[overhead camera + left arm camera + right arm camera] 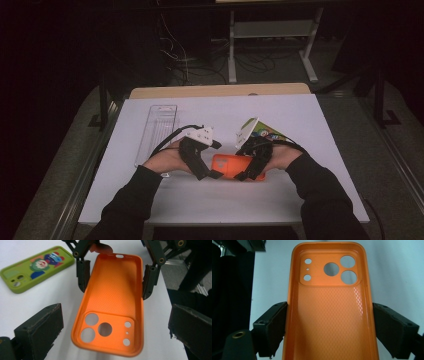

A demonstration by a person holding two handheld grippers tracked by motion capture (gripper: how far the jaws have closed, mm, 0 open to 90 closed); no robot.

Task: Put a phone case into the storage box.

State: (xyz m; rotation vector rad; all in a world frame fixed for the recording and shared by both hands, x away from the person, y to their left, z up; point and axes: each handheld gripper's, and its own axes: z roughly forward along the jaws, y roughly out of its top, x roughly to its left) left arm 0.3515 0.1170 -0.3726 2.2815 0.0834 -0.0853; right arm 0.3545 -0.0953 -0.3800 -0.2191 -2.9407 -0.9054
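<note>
Your right gripper (247, 172) clamps the orange phone case (231, 165) across its width; in the right gripper view both black pads (275, 325) press on the case's long edges, hollow side up, camera cutouts at the far end. The case sits just above the white table (300, 200), near the middle of its front half, between your two hands.

Your left gripper (210, 174) faces the case from the other end. In the left gripper view its jaws stand wide, one on each side of the camera-cutout end, with clear gaps to the orange rim, so it is open and grips nothing. Farther off in that view the right gripper's fingers (82, 275) pinch the case's sides.

A green phone case (35, 267) with a cartoon print lies flat on the table beyond the right hand, apart from the orange one. A clear plastic tray (159, 131) lies at the table's left, behind your left hand (167, 159).
</note>
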